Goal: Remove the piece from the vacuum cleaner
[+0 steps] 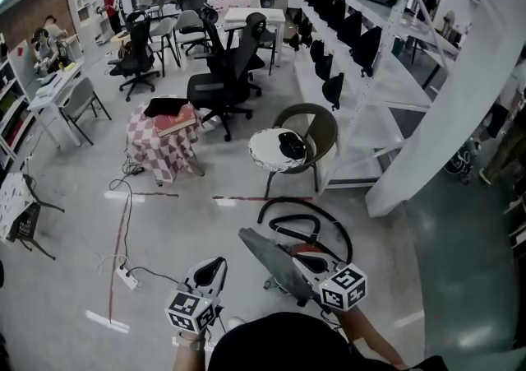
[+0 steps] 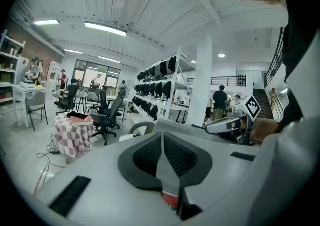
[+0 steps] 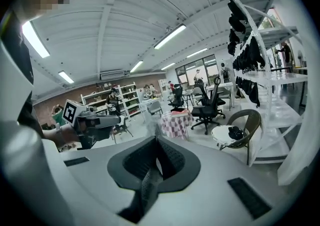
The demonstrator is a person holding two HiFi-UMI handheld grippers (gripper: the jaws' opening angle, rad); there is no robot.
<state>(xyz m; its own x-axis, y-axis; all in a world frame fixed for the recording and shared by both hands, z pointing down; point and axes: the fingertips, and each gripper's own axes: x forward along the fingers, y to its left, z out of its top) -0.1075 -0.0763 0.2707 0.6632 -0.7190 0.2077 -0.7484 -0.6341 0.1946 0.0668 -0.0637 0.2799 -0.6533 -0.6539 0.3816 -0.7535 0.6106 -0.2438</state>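
Note:
The vacuum cleaner (image 1: 307,249) sits on the floor just ahead of me, a red body with a black hose (image 1: 306,211) looping behind it. My right gripper (image 1: 297,262) is shut on a flat dark grey piece (image 1: 261,256) that slants up to the left over the vacuum. In the right gripper view that piece (image 3: 146,186) runs edge-on between the pads of the right gripper (image 3: 156,157). My left gripper (image 1: 212,267) hovers left of the piece, apart from it. In its own view the left gripper (image 2: 162,152) has its pads together with nothing seen between them.
A wicker chair (image 1: 316,132) with a round white cushion stands beyond the vacuum. A checkered table (image 1: 163,146) and office chairs (image 1: 222,81) are further back. A white pillar (image 1: 444,114) and a rack (image 1: 362,40) fill the right. A power strip (image 1: 127,277) lies at my left.

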